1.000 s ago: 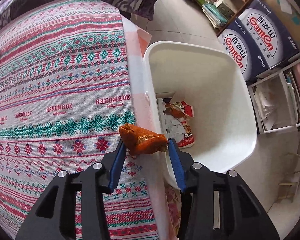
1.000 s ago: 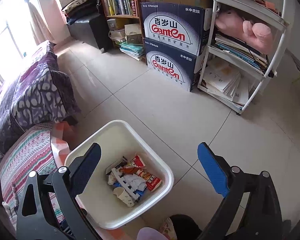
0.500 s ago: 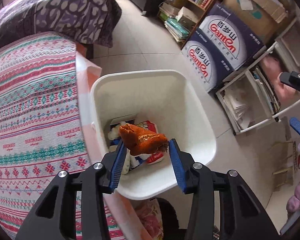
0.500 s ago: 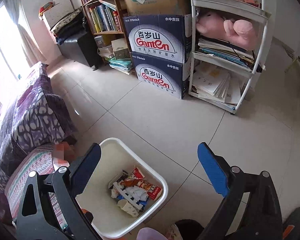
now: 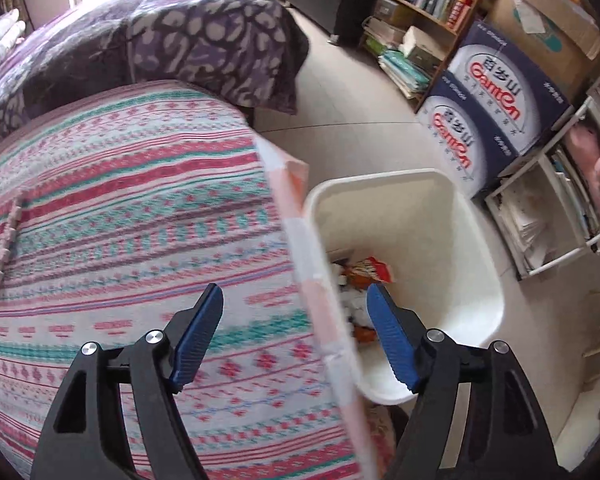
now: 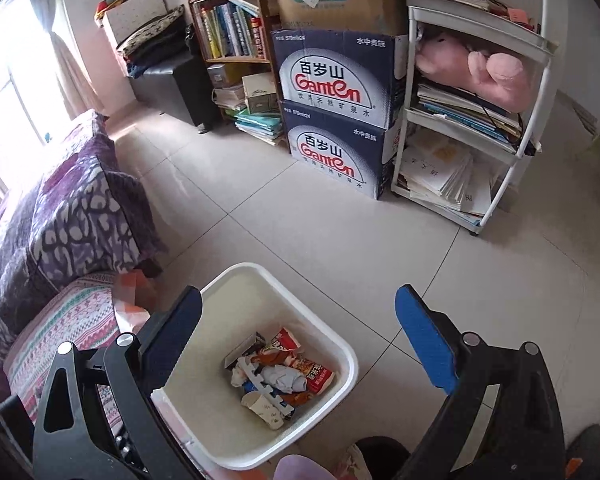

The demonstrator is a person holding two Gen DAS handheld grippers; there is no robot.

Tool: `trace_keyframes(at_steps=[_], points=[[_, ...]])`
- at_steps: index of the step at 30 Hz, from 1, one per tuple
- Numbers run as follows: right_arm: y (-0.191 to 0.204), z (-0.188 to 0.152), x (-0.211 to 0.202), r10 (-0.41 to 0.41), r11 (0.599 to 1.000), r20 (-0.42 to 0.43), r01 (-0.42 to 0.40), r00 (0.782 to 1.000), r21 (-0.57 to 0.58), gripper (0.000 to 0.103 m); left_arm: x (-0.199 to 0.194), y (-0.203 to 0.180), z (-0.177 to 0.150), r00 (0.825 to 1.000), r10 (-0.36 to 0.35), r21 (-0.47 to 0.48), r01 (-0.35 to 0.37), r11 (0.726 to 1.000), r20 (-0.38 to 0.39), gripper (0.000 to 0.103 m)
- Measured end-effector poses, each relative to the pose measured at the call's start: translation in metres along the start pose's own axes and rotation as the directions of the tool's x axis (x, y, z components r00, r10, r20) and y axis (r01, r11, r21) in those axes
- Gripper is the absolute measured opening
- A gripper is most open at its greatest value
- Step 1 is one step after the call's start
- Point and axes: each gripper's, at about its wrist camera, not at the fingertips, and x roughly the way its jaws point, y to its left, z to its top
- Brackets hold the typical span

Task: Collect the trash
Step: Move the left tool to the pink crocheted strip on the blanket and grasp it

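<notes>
A white plastic bin (image 5: pixel 472 240) stands on the floor beside the table; it also shows in the right wrist view (image 6: pixel 340 348). Inside lie several pieces of trash (image 6: pixel 284 376): wrappers, crumpled paper, a paper cup and an orange scrap (image 5: pixel 365 335). My left gripper (image 5: pixel 294 320) is open and empty above the table's edge by the bin. My right gripper (image 6: pixel 300 332) is open and empty, high above the bin.
The table wears a striped patterned cloth (image 5: pixel 120 220). A purple sofa (image 5: pixel 160 44) stands behind it. Blue Ganten boxes (image 6: pixel 332 120), a bookshelf (image 6: pixel 228 20) and a white shelf rack (image 6: pixel 472 120) line the far wall. A small strip (image 5: pixel 6 240) lies on the cloth at left.
My left gripper opened and the orange scrap it held dropped into the bin. The left gripper then swung back left over the table's edge. The right gripper rose slightly.
</notes>
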Motion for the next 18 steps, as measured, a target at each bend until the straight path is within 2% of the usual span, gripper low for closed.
trace_keyframes(at_steps=[4, 7, 10, 14, 18], points=[[0.028, -0.010, -0.004, 0.024, 0.998, -0.006, -0.024, 1.000, -0.056, 0.096, 0.002, 0.077, 0.008, 0.986, 0.167, -0.045, -0.167, 0.985, -0.010, 0.074], [0.052, -0.021, -0.005, 0.032, 0.993, -0.017, -0.034, 0.999, -0.114, 0.096, 0.007, 0.137, 0.017, 0.960, 0.279, -0.088, -0.281, 0.956, -0.035, 0.075], [0.074, -0.031, -0.004, 0.030, 0.984, -0.022, -0.034, 0.999, -0.176, 0.096, 0.015, 0.189, 0.026, 0.931, 0.358, -0.120, -0.364, 0.924, -0.069, 0.075], [0.102, -0.047, -0.002, 0.009, 0.963, -0.023, -0.015, 1.000, -0.268, 0.096, 0.030, 0.247, 0.032, 0.909, 0.398, -0.171, -0.414, 0.894, -0.120, 0.075], [0.126, -0.061, 0.001, -0.021, 0.936, -0.011, 0.016, 1.000, -0.351, 0.096, 0.042, 0.281, 0.026, 0.910, 0.384, -0.180, -0.408, 0.895, -0.154, 0.075]])
